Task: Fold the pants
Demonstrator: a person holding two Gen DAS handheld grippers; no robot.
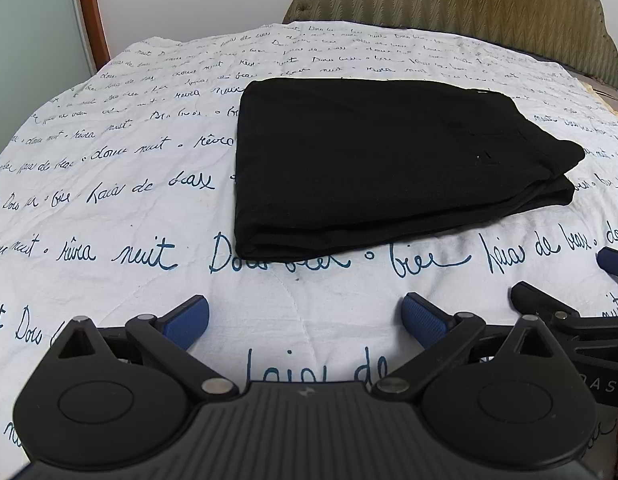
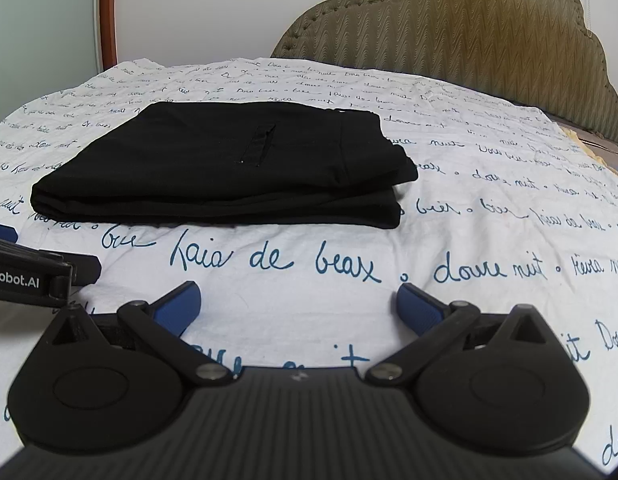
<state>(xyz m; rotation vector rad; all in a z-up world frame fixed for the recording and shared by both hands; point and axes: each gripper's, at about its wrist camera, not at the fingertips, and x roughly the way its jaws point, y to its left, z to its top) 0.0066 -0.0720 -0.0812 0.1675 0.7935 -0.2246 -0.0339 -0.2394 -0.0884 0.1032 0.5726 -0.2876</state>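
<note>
Black pants (image 1: 373, 160) lie folded into a thick rectangle on the bed, several layers stacked, a back pocket on top; they also show in the right wrist view (image 2: 229, 164). My left gripper (image 1: 305, 320) is open and empty, low over the bedspread, in front of the pants and apart from them. My right gripper (image 2: 297, 308) is open and empty, also in front of the pants. Each gripper shows at the edge of the other's view: the right one (image 1: 569, 312), the left one (image 2: 29, 276).
The bed has a white bedspread (image 1: 109, 200) printed with blue handwriting. A padded olive headboard (image 2: 469, 32) stands at the back right. A wood-framed door or mirror (image 1: 93, 8) stands at the back left beside a white wall.
</note>
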